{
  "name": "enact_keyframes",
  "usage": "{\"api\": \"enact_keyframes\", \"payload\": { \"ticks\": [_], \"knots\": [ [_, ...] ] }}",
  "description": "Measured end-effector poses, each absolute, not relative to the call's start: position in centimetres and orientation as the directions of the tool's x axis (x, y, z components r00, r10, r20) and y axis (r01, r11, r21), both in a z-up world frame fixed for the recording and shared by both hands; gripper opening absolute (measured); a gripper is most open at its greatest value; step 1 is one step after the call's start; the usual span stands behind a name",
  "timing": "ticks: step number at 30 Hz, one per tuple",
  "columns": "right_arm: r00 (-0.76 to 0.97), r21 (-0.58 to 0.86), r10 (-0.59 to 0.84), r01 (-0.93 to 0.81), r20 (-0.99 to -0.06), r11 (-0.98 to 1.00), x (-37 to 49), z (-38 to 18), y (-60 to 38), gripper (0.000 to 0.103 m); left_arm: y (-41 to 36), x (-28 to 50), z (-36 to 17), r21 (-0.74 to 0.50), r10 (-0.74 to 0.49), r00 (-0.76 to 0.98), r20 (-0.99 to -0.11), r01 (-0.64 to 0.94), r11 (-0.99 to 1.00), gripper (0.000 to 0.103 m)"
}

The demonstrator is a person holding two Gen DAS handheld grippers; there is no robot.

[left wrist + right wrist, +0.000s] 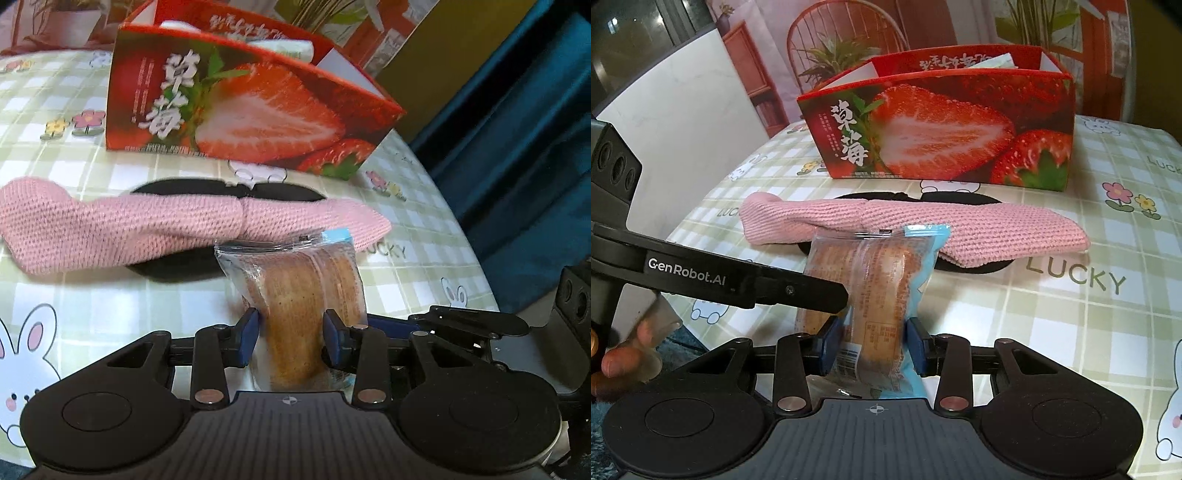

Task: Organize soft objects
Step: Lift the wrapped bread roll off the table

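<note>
A clear and blue packet of bread (303, 295) stands upright near the table's front edge. My left gripper (291, 334) is shut on its sides. My right gripper (873, 345) is shut on the same packet (871, 280) from another side. The left gripper's finger (812, 290) shows in the right wrist view, touching the packet. Behind the packet lies a pink knitted cloth (122, 229) (923, 225) over a flat black object (177, 271) (960, 266). Further back stands an open red strawberry box (240, 107) (942, 133) with white items inside.
The table (74, 306) (1052, 332) has a green checked cover with rabbits and flowers. A dark blue curtain (517, 129) hangs past its right edge. A white wall panel (683, 110) and a chair (846, 37) lie beyond it.
</note>
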State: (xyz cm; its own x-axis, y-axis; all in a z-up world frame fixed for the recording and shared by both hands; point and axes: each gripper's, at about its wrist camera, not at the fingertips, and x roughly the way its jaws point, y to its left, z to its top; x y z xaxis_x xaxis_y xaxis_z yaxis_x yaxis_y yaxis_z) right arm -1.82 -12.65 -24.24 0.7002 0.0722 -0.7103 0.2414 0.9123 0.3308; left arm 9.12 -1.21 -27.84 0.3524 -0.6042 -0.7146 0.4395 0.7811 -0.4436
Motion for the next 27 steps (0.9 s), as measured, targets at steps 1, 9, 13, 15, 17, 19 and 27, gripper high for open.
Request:
{"api": "enact_keyframes", "payload": {
  "ticks": [1, 9, 13, 15, 17, 19, 27],
  "knots": [
    [0.703, 0.325, 0.067, 0.240, -0.708, 0.915, -1.8, -24.1, -12.6, 0.036, -1.2, 9.0, -27.6, -0.440, -0.608, 0.363, -0.706, 0.447, 0.778, 0.039],
    [0.750, 0.310, 0.030, 0.236, -0.660, 0.921, -2.2, -22.8, -13.2, 0.036, -1.2, 8.3, -25.3, -0.409, -0.631, 0.424, -0.649, 0.505, 0.760, 0.039],
    [0.773, 0.294, 0.010, 0.229, -0.635, 0.928, -2.1, -21.9, -13.6, 0.036, -1.7, 8.5, -23.5, -0.385, -0.643, 0.453, -0.618, 0.538, 0.750, 0.039],
    [0.782, 0.279, -0.001, 0.224, -0.624, 0.934, -1.8, -21.3, -13.9, 0.036, -1.9, 8.8, -22.6, -0.375, -0.651, 0.465, -0.600, 0.556, 0.742, 0.039],
    [0.791, 0.259, -0.017, 0.220, -0.612, 0.940, -1.5, -20.8, -14.2, 0.036, -2.2, 9.1, -21.6, -0.363, -0.658, 0.477, -0.583, 0.572, 0.736, 0.039],
    [0.801, 0.242, -0.031, 0.218, -0.599, 0.945, -1.1, -20.2, -14.6, 0.036, -2.5, 9.6, -20.5, -0.351, -0.667, 0.489, -0.562, 0.589, 0.728, 0.039],
    [0.830, 0.208, -0.073, 0.223, -0.554, 0.952, 0.7, -18.7, -17.1, 0.036, -4.3, 12.0, -18.3, -0.324, -0.679, 0.502, -0.536, 0.620, 0.714, 0.039]
  ]
}}
